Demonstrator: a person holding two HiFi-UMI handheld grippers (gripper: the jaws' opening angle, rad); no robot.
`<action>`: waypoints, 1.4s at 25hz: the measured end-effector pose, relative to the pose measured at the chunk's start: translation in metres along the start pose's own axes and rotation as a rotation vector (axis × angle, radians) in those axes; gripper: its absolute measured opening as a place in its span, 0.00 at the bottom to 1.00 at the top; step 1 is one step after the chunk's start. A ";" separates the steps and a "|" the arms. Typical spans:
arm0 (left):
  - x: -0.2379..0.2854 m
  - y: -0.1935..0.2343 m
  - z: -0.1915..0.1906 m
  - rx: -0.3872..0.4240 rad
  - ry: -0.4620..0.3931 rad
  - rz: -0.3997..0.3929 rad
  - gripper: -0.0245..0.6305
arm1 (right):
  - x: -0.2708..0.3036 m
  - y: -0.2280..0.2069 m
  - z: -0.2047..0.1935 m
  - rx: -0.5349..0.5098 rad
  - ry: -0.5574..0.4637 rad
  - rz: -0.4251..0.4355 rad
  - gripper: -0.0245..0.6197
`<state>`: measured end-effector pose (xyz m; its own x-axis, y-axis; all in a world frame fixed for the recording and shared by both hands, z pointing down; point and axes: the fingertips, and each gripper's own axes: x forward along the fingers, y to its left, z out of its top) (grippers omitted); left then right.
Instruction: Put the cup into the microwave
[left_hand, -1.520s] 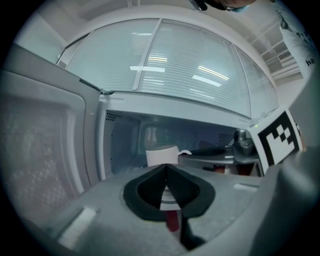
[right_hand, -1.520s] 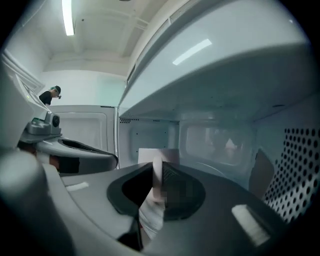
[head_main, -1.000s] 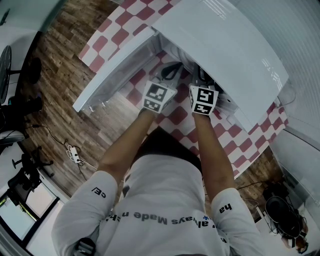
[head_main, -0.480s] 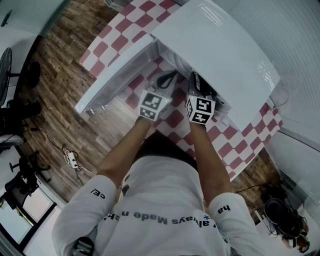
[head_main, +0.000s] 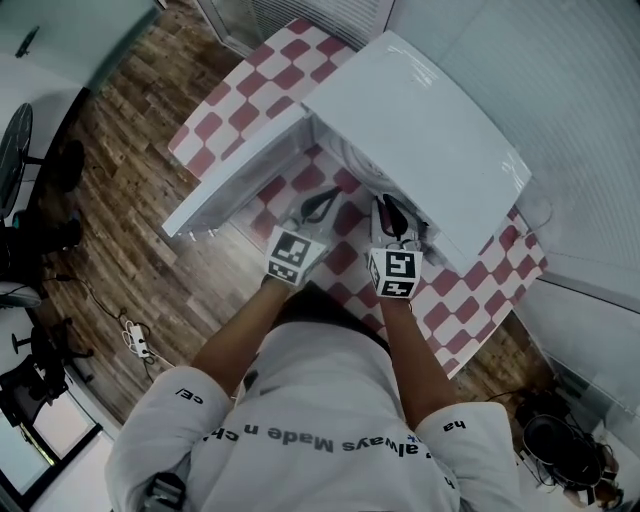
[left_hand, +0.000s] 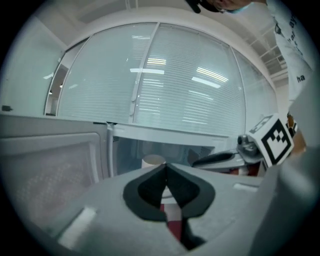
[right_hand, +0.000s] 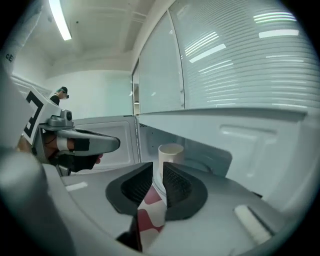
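Observation:
A white paper cup (right_hand: 171, 152) stands upright inside the open white microwave (head_main: 420, 130); it also shows in the left gripper view as the cup (left_hand: 153, 161), past the jaws. The head view hides it. The microwave door (head_main: 240, 170) is swung open to the left. My right gripper (right_hand: 157, 167) is in front of the opening, pads a narrow slit apart and holding nothing. My left gripper (left_hand: 166, 166) is shut and empty, level with the right gripper (left_hand: 196, 162). In the head view the left gripper (head_main: 325, 200) and right gripper (head_main: 388, 205) point at the oven mouth.
The microwave sits on a table with a red and white checked cloth (head_main: 215, 125). Window blinds (left_hand: 165, 85) rise behind it. On the wooden floor to the left are a fan (head_main: 15, 130) and a power strip with cables (head_main: 135, 340).
Both grippers have drawn back from the microwave mouth toward the person, and the head has pulled away. The door stays open.

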<state>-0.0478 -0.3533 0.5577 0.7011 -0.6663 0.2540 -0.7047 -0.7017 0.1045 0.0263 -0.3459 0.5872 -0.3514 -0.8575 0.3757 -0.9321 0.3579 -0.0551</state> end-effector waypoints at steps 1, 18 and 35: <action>-0.007 -0.004 0.006 -0.004 -0.002 0.000 0.04 | -0.009 0.003 0.006 -0.006 -0.003 0.010 0.13; -0.092 -0.077 0.140 0.028 -0.127 -0.070 0.04 | -0.149 0.046 0.162 -0.098 -0.186 0.155 0.09; -0.138 -0.115 0.203 0.020 -0.214 -0.110 0.04 | -0.220 0.071 0.218 -0.134 -0.264 0.206 0.09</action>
<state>-0.0414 -0.2318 0.3155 0.7821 -0.6223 0.0326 -0.6220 -0.7764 0.1011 0.0188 -0.2123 0.2987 -0.5576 -0.8219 0.1169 -0.8257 0.5636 0.0239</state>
